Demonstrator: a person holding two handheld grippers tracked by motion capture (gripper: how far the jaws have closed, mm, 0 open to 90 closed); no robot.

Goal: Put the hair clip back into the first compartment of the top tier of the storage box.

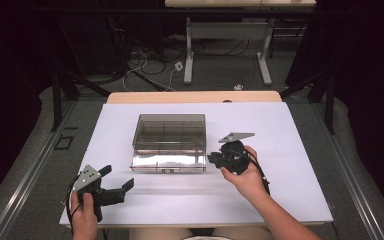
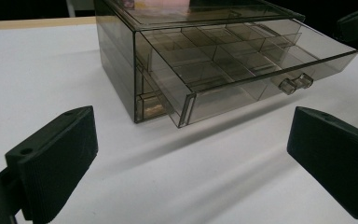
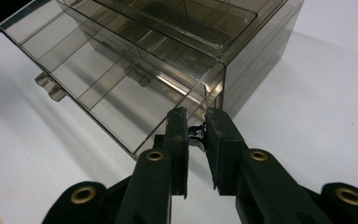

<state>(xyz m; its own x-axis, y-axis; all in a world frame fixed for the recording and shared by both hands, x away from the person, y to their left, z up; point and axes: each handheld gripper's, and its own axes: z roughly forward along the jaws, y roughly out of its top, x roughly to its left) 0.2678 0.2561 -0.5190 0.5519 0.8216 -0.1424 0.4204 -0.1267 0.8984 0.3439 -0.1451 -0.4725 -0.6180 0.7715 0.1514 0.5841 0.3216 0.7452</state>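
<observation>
Here we see the right gripper (image 3: 196, 128) pinching maybe a small black thing beside the open drawer (image 3: 121, 88); the left gripper (image 2: 191, 154) stands wide.

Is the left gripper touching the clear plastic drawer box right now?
Apart. In the left gripper view, bare white table lies between the open left gripper and the drawer box; the high view shows the same gap.

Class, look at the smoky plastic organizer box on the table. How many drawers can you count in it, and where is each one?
2. The upper drawer is pulled out toward the person, its compartments showing. A lower drawer sits shut beneath it, just visible at the box's corner. Others may be hidden.
</observation>
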